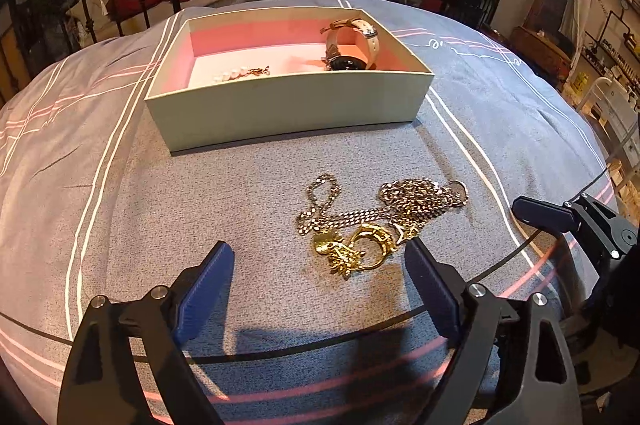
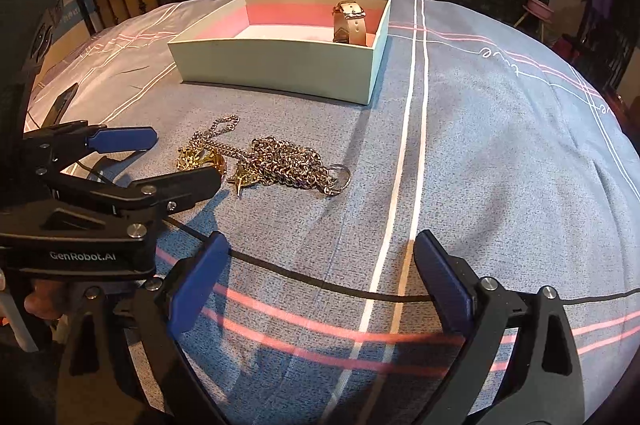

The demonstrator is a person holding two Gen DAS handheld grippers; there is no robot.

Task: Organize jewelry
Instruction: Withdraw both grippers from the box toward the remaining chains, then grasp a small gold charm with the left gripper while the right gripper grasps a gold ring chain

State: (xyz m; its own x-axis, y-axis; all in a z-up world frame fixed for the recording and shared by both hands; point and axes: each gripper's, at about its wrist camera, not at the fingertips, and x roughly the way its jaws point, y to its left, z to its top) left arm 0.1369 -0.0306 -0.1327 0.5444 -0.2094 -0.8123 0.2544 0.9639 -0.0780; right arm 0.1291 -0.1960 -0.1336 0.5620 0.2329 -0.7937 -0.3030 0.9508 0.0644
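STEP: loading the box (image 1: 280, 105), watch (image 1: 350, 43) and pearl piece (image 1: 240, 73) already inside | ITEM: tangled chain (image 1: 384, 213) with gold pendant (image 1: 352, 249) on the bedspread (image 1: 120, 205), just ahead of my left gripper (image 1: 320, 289) | FINGERS: both spread, empty; right gripper (image 2: 322, 289) beside | NEXT: likely straddle, pinch the chain | TEXT: "GenRobot.AI" on the left gripper.

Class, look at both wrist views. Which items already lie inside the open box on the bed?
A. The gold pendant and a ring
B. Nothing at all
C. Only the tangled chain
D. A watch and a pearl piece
D: the watch stands in the box at its right end and a pearl piece lies near the front wall, while the chain and gold pendant are on the bedspread outside it.
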